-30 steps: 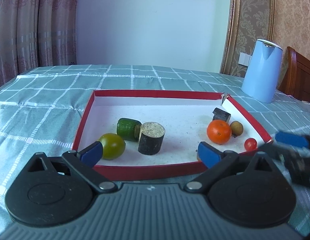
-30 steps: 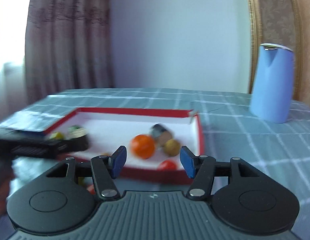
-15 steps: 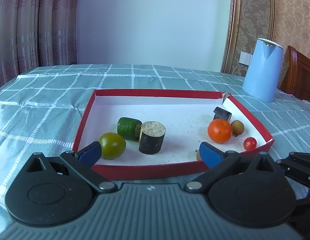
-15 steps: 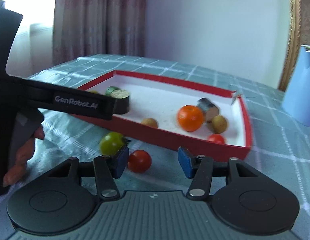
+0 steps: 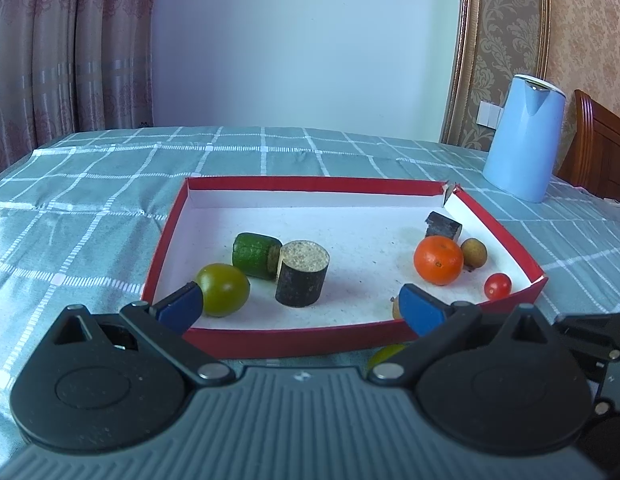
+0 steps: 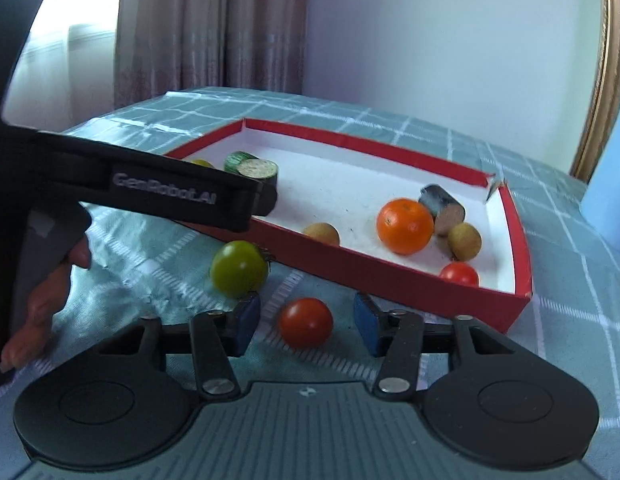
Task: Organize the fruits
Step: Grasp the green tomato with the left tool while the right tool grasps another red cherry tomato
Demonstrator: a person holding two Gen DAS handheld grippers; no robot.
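A small round glossy red cherry tomato [image 6: 306,322] lies on the green checked cloth outside the shallow red-walled, white-floored cardboard tray [image 6: 390,280]. At its ten o'clock sits a round yellow-green tomato [image 6: 239,268], near the tray wall.

Place: a home room.
Evidence: curtains [image 5: 70,48], patterned wallpaper [image 5: 586,20], checked tablecloth [image 5: 90,200], blue kettle [image 5: 522,140], wooden chair [image 5: 598,148].

Blue kettle [image 5: 524,140] on checked tablecloth [image 5: 90,200], curtains [image 5: 70,48], wooden chair [image 5: 598,148]
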